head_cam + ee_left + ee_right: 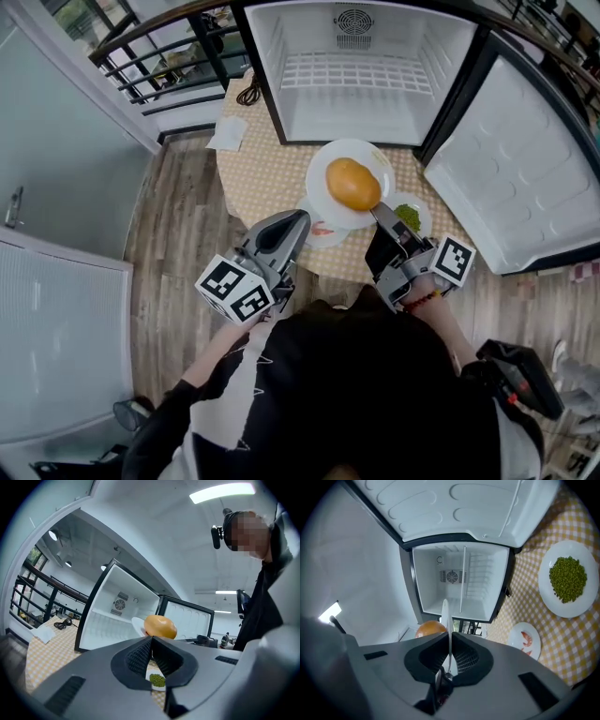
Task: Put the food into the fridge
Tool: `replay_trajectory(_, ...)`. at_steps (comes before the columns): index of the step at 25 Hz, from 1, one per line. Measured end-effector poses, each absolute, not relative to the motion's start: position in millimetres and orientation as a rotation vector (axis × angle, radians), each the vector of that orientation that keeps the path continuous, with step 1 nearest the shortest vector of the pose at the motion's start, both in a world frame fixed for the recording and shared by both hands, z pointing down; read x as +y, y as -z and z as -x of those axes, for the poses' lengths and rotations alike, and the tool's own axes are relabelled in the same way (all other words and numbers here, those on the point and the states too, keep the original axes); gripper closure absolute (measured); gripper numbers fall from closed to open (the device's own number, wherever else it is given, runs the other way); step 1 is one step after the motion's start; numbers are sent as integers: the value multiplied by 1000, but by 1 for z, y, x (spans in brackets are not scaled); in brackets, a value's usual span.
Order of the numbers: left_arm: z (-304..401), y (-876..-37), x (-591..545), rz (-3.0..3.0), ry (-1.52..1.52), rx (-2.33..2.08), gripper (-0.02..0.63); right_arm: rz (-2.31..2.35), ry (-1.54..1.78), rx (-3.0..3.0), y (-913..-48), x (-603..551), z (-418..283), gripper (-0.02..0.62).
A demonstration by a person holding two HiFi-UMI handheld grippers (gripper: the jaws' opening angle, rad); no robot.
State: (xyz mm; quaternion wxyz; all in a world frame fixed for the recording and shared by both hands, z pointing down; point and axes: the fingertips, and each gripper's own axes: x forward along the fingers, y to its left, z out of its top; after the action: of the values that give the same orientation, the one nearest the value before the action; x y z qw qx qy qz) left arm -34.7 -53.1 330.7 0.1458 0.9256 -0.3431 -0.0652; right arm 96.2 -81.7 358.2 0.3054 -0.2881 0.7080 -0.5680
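A white plate [339,184] carrying a round orange bun [352,184] hangs above the table, in front of the open fridge [361,75]. My right gripper [377,211] is shut on the plate's near rim; in the right gripper view the rim [445,620] runs edge-on between the jaws, with the bun [430,629] to its left. My left gripper [298,220] sits left of the plate, shut with nothing in it, over a small plate of shrimp [323,231]. A plate of green peas [411,216] rests on the table under the right gripper.
The round table [262,169] has a checkered cloth, with a folded napkin [228,133] and a black cable [249,92] at its far left. The fridge door [520,169] stands swung open to the right. A wire shelf [356,73] spans the empty fridge. Railings [159,56] stand behind.
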Motion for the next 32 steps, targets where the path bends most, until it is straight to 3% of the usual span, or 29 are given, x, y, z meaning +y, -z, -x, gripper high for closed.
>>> replay_trajectory(19,26,-362,-170,-2702,63,-986,591,856,1594,1799,-415,-199,-116,572)
replay_trajectory(32,39,-446,-277,-2651,-66,-826,591,1033,1615,1642,-471,-278,-82,572)
